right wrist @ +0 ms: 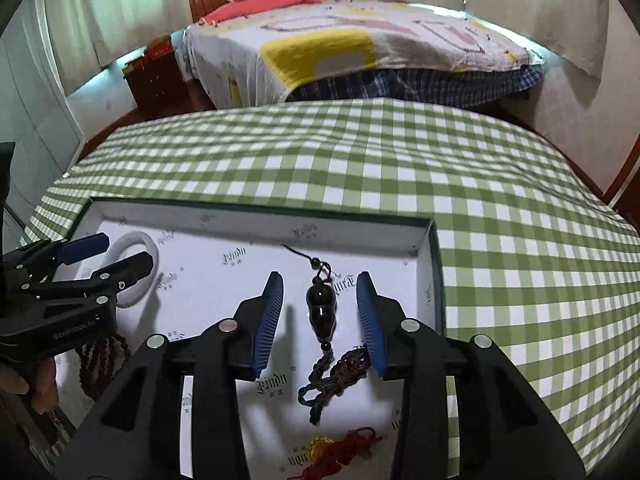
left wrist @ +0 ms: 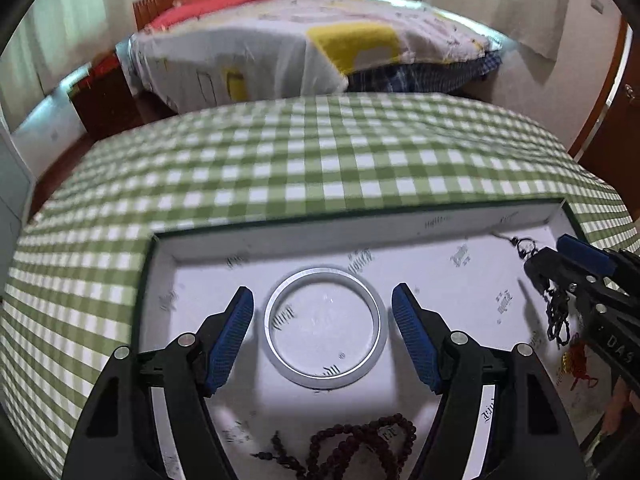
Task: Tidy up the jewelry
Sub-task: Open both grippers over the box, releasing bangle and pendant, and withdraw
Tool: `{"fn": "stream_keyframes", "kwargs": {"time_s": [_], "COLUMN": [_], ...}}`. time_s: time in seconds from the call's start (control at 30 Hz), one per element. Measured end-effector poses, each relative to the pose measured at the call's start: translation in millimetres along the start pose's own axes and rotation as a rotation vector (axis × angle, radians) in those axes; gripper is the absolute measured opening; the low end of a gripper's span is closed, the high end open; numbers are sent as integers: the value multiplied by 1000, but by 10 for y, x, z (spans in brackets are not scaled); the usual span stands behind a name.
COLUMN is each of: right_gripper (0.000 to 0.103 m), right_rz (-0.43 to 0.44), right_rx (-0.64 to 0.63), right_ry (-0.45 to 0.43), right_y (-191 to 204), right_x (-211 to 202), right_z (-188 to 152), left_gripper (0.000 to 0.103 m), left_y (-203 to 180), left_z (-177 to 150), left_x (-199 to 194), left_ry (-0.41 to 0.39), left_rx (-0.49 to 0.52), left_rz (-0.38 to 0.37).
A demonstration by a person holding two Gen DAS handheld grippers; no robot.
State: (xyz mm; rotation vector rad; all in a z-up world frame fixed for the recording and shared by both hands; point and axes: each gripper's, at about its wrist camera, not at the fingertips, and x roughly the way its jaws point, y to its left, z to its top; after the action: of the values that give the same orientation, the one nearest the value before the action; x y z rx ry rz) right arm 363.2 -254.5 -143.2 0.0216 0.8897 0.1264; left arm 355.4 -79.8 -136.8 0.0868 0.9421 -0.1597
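A white bangle [left wrist: 324, 326] lies flat in a white box lid [left wrist: 280, 236] on the green checked cloth. My left gripper [left wrist: 322, 334] is open, its blue pads on either side of the bangle, not touching it. A dark brown bead bracelet [left wrist: 360, 440] lies nearer the camera. In the right wrist view a dark gourd pendant [right wrist: 321, 312] with a braided cord lies in the box between the open fingers of my right gripper [right wrist: 320, 316]. A red knot charm with a gold piece [right wrist: 340, 450] lies below it. The bangle [right wrist: 134, 276] and left gripper [right wrist: 120, 258] show at the left.
The box [right wrist: 434, 264] sits on a table with a green and white checked cloth [right wrist: 480, 200]. A bed [right wrist: 360, 48] with a patterned cover stands beyond the table. A wooden nightstand [right wrist: 156, 76] is at the left, a door [left wrist: 612, 120] at the right.
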Motion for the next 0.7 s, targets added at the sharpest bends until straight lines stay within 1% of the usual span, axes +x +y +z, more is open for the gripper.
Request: {"fn": "stream_keyframes", "kwargs": {"time_s": [0.07,0.2,0.33,0.4,0.57,0.7], "right_gripper": [38,38,38,38,38,38], "right_rz": [3,0,-4,-7,-15,-13], "right_rx": [5,2,0,1,-13,-13], "right_ry": [-33,-93,-148,-170,-220,-232], "right_y": [14,50,92,122,218,312], "right_x": [-134,-420,-732,-870,-1193,-1363], "right_z": [-9,-64,-169,-239,-465,-671], "left_gripper": [70,71,71,71,71,71], "left_y": [13,92,187,226,258,258], "left_z": [-12,-91,-250,-339,-553,-761], "left_x": [-132,-447,-825,-976,-1234,-1401], "left_ry": [-46,-131,-222,-254,-306,-331], "left_rx": [0,-38,-71,-80,-105,-113], "left_rz": [4,-17,-20,-18,-17,-18]}}
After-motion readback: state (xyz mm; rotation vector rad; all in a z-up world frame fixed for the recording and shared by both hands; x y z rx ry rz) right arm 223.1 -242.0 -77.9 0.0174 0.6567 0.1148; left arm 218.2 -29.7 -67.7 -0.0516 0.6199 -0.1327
